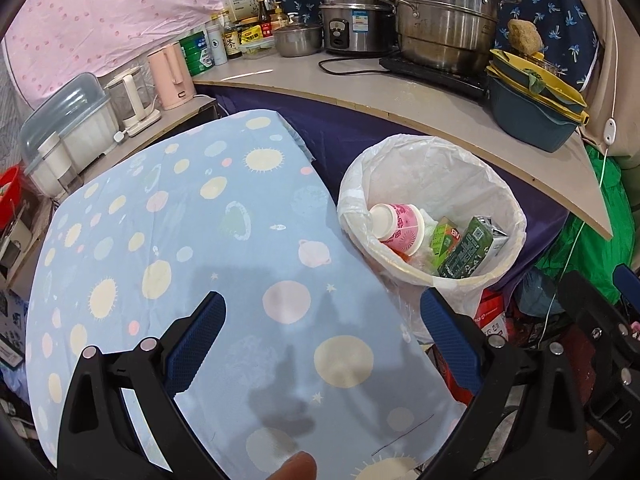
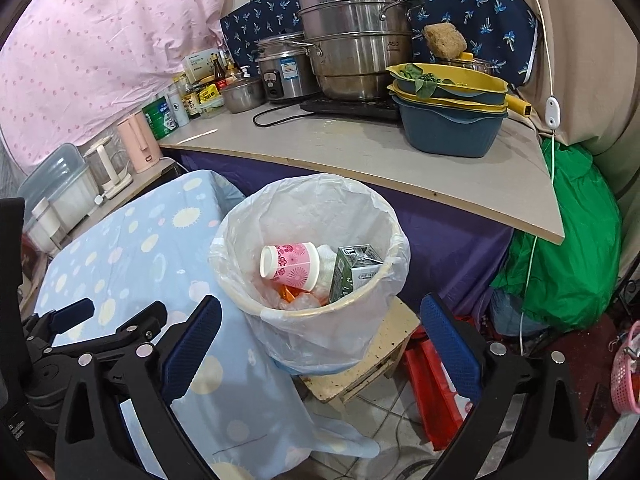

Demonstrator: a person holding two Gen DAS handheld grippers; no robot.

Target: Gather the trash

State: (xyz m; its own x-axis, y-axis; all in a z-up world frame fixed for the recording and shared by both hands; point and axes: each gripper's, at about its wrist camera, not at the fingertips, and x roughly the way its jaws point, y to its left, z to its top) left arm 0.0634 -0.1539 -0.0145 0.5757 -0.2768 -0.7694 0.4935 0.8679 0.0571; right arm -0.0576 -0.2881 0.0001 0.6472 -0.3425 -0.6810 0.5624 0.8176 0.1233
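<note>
A round bin [image 1: 500,276] lined with a white plastic bag stands right of a table under a blue spotted cloth [image 1: 200,240]. Inside it lie a pink paper cup [image 1: 400,226], a green drink carton [image 1: 468,252] and a smaller green box [image 1: 444,238]. In the right wrist view the bin [image 2: 320,312] holds the cup [image 2: 290,266] and carton [image 2: 352,270]. My left gripper [image 1: 324,344] is open and empty above the cloth. My right gripper [image 2: 320,348] is open and empty just in front of the bin. The left gripper [image 2: 96,324] shows at lower left there.
A counter [image 1: 360,84] behind holds steel pots [image 1: 444,20], a rice cooker [image 1: 352,20], stacked basins [image 1: 536,108], bottles and kettles. The bin rests on a low stool [image 2: 372,360]. A green bag [image 2: 568,248] and a red bag [image 2: 432,392] lie to the right.
</note>
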